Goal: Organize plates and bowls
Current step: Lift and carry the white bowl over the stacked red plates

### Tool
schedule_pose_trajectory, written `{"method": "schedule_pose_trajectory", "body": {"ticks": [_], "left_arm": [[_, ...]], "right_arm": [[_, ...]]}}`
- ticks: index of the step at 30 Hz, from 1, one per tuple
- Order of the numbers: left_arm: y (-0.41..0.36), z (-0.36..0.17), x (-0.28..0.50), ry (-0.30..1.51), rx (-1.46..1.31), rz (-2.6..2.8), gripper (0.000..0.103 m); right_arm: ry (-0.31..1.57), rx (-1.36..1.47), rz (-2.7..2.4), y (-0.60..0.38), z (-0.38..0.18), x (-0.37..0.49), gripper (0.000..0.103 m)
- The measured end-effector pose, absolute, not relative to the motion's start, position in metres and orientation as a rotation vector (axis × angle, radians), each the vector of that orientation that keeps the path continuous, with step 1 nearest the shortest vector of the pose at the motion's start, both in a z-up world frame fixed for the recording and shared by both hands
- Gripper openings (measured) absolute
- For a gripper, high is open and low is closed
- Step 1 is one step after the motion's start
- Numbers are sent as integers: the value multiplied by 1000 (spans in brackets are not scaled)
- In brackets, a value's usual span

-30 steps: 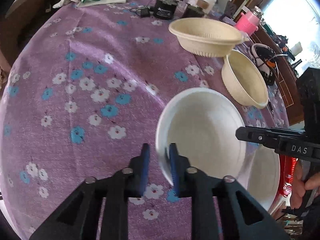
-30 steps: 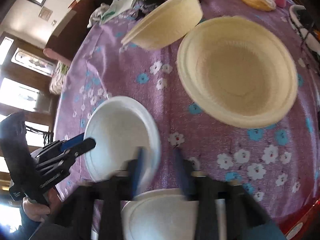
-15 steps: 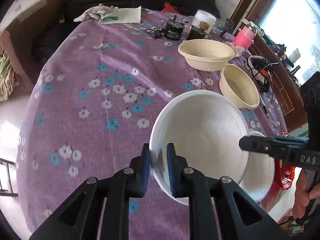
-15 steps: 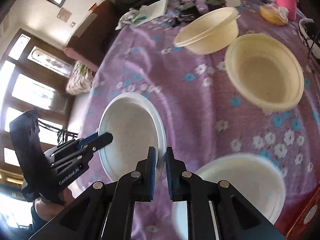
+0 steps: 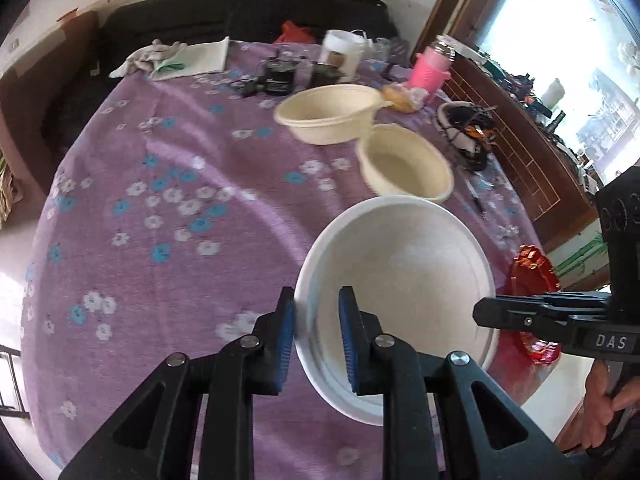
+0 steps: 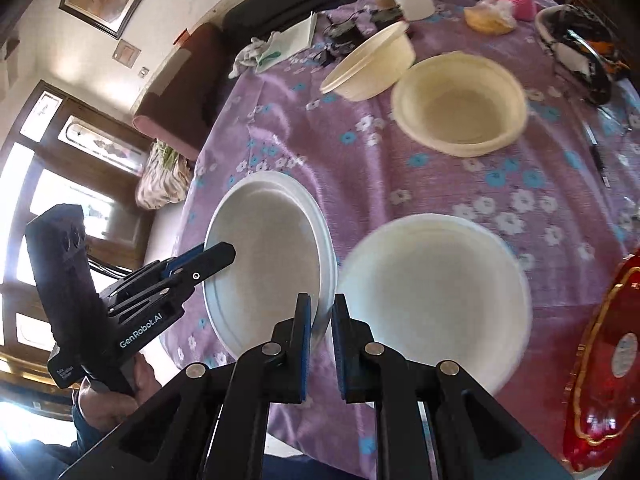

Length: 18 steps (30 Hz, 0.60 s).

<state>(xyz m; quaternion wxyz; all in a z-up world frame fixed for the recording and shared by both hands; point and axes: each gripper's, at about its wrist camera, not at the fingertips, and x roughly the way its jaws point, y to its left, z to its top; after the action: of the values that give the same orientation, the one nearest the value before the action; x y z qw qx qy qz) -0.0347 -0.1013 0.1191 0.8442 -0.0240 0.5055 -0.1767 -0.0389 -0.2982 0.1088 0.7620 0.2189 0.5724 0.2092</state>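
Nearest to me, my right gripper (image 6: 320,344) has its blue pads pressed together on the near rim of a white plate (image 6: 264,256), which hangs tilted above the purple floral tablecloth (image 6: 400,168). My left gripper (image 5: 316,344) straddles the opposite rim of the same plate; its jaws are opening, and in the left wrist view the rim sits between the pads with a sliver of gap on the inner side, so I judge the left no longer grips it and the right hand carries the plate alone.

What matters for the next move is what lies just to the right of the lifted plate in the right wrist view: a second white plate (image 6: 436,304) flat on the cloth near the table edge, its rim almost meeting the held one. The right hand is the nearer one to it, so sliding the held plate sideways and levelling it over that one looks like the stacking move.

Beyond these, two cream bowls (image 6: 460,104) stand side by side, rims touching or nearly so. A red dish (image 6: 600,380) sits at the table edge to the right.
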Motion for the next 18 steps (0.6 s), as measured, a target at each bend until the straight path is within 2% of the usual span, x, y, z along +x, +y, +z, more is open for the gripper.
{"method": "schedule_pose_trajectory", "body": {"ticks": [18], "left_arm": [[-309, 125, -73, 1082, 183, -594, 20]], "right_arm": [[1144, 681, 271, -491, 109, -126, 12]]}}
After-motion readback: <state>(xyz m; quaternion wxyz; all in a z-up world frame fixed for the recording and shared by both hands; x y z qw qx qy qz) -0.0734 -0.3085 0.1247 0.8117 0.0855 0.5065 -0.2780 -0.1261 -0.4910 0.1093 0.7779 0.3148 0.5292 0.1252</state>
